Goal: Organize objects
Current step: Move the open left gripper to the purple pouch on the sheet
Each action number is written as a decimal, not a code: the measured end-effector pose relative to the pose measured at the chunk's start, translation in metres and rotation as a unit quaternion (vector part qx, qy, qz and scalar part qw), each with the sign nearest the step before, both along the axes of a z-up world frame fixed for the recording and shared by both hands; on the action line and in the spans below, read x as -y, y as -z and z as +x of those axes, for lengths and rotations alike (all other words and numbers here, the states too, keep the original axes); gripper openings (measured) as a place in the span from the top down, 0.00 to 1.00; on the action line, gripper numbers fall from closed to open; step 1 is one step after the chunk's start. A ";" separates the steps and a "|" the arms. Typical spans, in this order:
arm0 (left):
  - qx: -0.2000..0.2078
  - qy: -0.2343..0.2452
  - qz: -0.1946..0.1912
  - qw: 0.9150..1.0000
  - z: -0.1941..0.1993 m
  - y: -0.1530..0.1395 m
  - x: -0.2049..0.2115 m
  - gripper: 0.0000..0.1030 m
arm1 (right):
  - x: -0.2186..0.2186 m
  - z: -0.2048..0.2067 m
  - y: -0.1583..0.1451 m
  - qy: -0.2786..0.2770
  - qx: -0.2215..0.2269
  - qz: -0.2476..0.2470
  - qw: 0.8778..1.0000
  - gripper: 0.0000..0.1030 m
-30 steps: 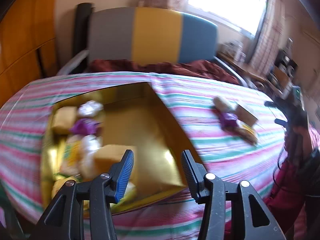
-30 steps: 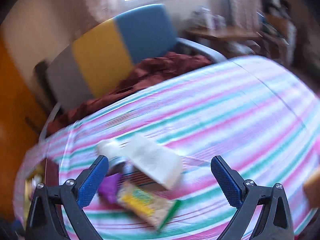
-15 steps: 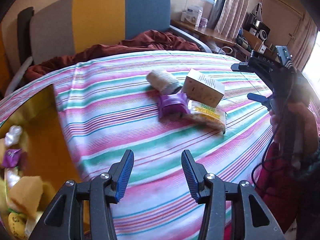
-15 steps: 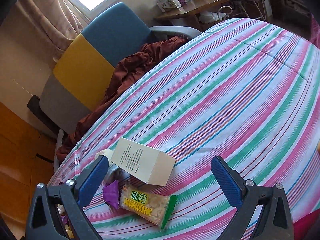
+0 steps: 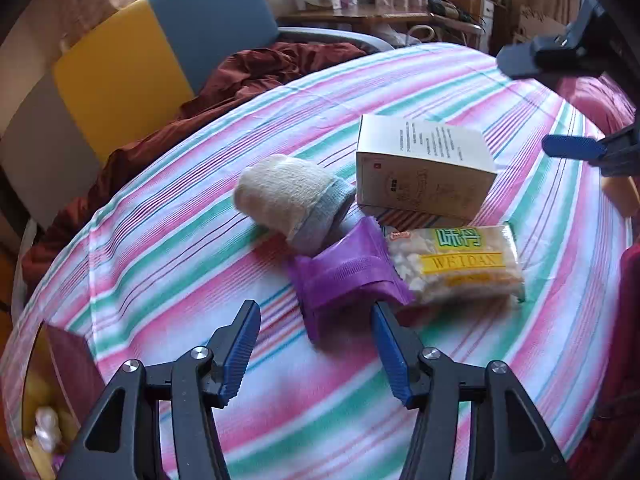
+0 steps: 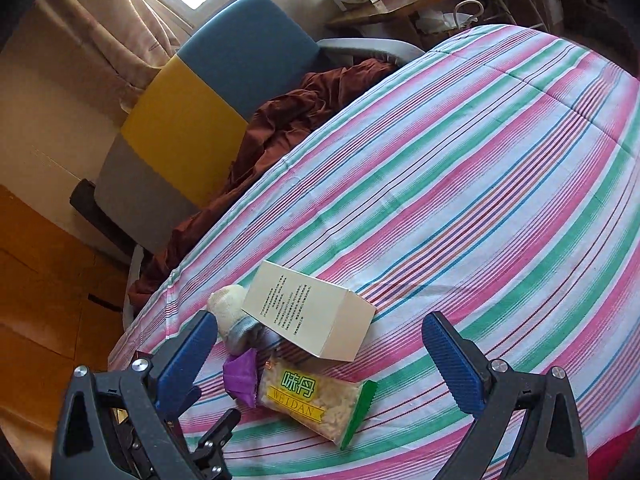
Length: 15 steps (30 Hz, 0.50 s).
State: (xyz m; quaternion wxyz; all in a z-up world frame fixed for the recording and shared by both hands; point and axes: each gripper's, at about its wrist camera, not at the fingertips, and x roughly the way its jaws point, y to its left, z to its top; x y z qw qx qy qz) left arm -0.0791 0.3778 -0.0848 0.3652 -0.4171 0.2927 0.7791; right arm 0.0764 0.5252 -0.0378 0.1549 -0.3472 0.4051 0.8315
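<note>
Here the left claw (image 5: 316,344) hangs open and empty just short of the purple packet (image 5: 348,276), which lies on the striped cloth (image 5: 168,248) of the bed or counter beneath; its jaws have just been opening, with nothing between them. The packet looks like the next pick, judging from how the blue pads line up with its near corner. To take it cleanly, I would bring the pads down astride its middle, not that corner, and close only once both sit past the edges, since it is soft and may slide on the cloth.

The snack bag (image 5: 456,264) touches the packet on one side, and the rolled cloth bundle (image 5: 292,200) crowds it from behind, so a wide approach risks dragging either one along. The white box (image 5: 424,168) sits just beyond, propped on something underneath.

The right claw (image 6: 316,360) is open too, holding nothing, above the same cluster. It should stay clear of the left one's path.

The gold box (image 5: 44,400), already holding several items, shows at the lower left edge; that seems the destination. Farther back stand a chair (image 5: 168,48) and a rumpled maroon blanket (image 5: 256,72)
</note>
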 end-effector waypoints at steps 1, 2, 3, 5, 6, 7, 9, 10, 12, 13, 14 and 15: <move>0.005 0.006 -0.002 1.000 -0.002 0.003 -0.004 0.44 | -0.001 0.000 0.001 -0.001 -0.001 -0.004 1.000 0.00; 0.009 0.011 0.000 1.000 -0.004 0.005 -0.007 0.44 | -0.001 0.000 0.001 0.000 -0.002 -0.008 1.000 0.00; 0.011 0.015 0.002 1.000 -0.005 0.006 -0.009 0.44 | -0.003 0.000 0.001 0.000 -0.004 -0.011 1.000 0.00; 0.016 0.023 0.008 1.000 -0.006 0.007 -0.014 0.44 | -0.004 0.000 0.002 0.001 -0.007 -0.017 1.000 0.00; 0.023 0.026 0.015 0.999 -0.006 0.007 -0.015 0.44 | -0.004 0.000 0.002 0.000 -0.008 -0.019 1.000 0.00; 0.031 0.028 0.022 0.999 -0.006 0.008 -0.018 0.44 | -0.004 0.000 0.002 0.000 -0.008 -0.021 1.000 0.00; 0.053 0.033 0.036 0.997 -0.006 0.009 -0.021 0.44 | -0.004 -0.001 0.004 -0.002 -0.006 -0.025 1.000 0.00; 0.062 0.035 0.039 0.997 -0.005 0.010 -0.022 0.45 | -0.004 -0.002 0.004 -0.004 -0.007 -0.027 1.000 0.00; 0.071 0.032 0.041 0.996 -0.005 0.013 -0.025 0.45 | -0.003 -0.002 0.005 -0.004 -0.005 -0.025 1.000 0.00; 0.070 0.030 0.046 0.996 -0.005 0.013 -0.025 0.45 | -0.003 -0.003 0.005 -0.005 -0.004 -0.024 1.000 0.00; 0.075 0.029 0.048 0.996 -0.005 0.012 -0.025 0.45 | -0.003 -0.003 0.005 -0.006 -0.003 -0.024 1.000 0.00; 0.080 0.026 0.051 0.995 -0.006 0.010 -0.026 0.45 | -0.003 -0.003 0.005 -0.005 -0.001 -0.024 1.000 0.00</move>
